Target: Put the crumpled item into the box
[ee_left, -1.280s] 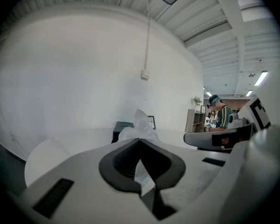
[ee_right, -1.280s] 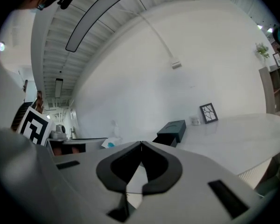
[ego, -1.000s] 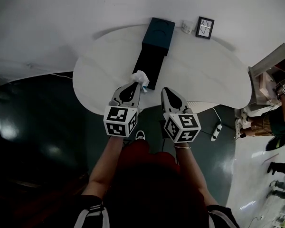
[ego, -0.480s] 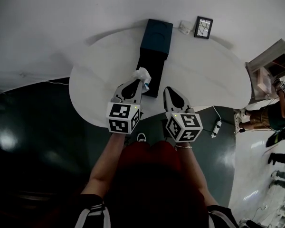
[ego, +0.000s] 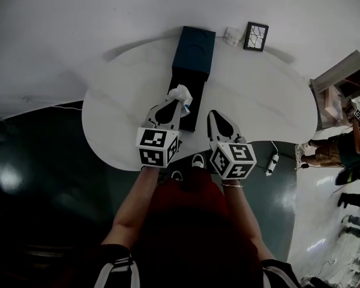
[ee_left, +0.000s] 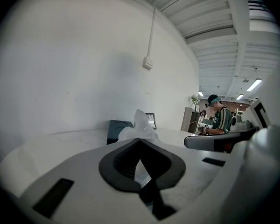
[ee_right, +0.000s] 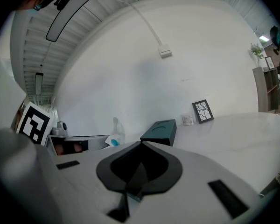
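A dark teal box (ego: 195, 48) with an oval opening on top stands at the far side of the white table (ego: 120, 110). It also shows in the left gripper view (ee_left: 117, 128) and the right gripper view (ee_right: 160, 130). My left gripper (ego: 175, 102) is shut on the crumpled white item (ego: 180, 93), which sticks up past the jaw tips (ee_left: 141, 123), short of the box. The item, with a blue spot, shows at the left of the right gripper view (ee_right: 114, 135). My right gripper (ego: 215, 116) hovers beside the left one, shut and empty (ee_right: 141, 144).
A dark strip (ego: 191, 87) runs from the box's near side toward me. A framed picture (ego: 257, 35) and a small white cup (ego: 231, 36) stand at the table's back right. People and shelving are off to the right (ego: 342, 143). A power strip (ego: 272, 164) lies on the dark floor.
Both grippers have edged a little closer to the box, the left one still holding the crumpled item. The table's near edge now lies nearer to me.
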